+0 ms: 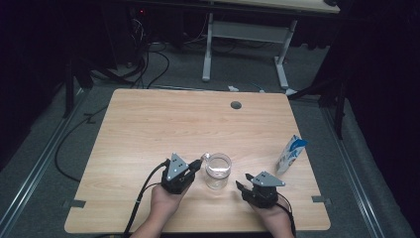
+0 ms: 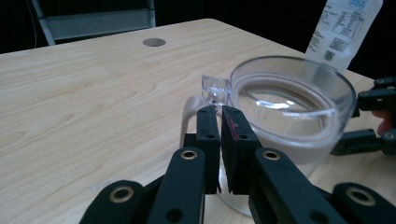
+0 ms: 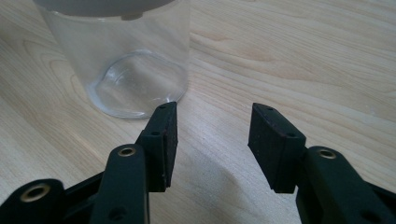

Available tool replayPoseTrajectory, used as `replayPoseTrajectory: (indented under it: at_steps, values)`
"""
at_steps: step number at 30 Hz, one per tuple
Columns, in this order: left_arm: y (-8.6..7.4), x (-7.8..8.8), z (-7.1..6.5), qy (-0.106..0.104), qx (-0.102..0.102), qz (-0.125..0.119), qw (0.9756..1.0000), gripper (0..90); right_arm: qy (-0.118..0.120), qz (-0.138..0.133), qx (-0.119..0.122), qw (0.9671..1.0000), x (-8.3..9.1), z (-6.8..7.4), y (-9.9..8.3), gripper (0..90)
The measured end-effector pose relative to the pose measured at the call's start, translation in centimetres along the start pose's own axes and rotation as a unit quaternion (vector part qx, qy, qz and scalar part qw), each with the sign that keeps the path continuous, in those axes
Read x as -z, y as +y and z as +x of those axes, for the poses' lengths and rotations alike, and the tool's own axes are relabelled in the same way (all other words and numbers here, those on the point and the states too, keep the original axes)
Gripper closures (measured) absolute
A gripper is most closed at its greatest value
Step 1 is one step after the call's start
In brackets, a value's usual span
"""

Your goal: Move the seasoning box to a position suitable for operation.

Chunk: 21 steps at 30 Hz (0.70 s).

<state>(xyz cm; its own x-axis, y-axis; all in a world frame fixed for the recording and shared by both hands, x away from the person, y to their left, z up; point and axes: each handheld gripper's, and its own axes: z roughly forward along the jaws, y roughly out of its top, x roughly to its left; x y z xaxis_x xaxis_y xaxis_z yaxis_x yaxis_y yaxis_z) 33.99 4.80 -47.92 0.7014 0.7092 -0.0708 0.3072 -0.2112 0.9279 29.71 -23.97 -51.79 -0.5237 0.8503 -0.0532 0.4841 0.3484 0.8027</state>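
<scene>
The white carton bears small print and a code, too blurred to read.

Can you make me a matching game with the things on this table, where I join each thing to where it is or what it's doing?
Things:
1. glass mug
2. milk carton
3. left tool
4. right tool

Places or states:
A. stands near the right edge of the table
B. jaws apart, nothing between them
C. see-through, between the two tools
D. jaws nearly together at the mug's handle

Pairs: 1-C, 2-A, 3-D, 4-B
</scene>
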Motion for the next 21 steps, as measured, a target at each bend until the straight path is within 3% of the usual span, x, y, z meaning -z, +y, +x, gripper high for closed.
replayPoseTrajectory:
  at_steps: [5,9,18,21]
  values:
    - [1.2,-0.6,0.5,0.012,0.003,-0.007,0.9999,89.9,0.008,-0.005,-0.01,0.9999,-0.1,0.0,0.4,56.5]
    - [2.0,-1.2,0.6,0.008,0.01,-0.016,0.9998,89.9,0.007,-0.012,-0.01,0.9999,-0.1,-0.2,1.0,59.4]
    - [2.7,-2.8,0.2,0.01,0.006,-0.002,0.9999,89.9,-0.017,-0.029,-0.012,0.9994,-0.8,-1.4,3.6,66.1]
    - [2.7,-2.9,0.1,0.017,0.001,0.0,0.9999,89.9,-0.024,-0.037,-0.003,0.999,-0.7,-1.7,3.7,73.2]
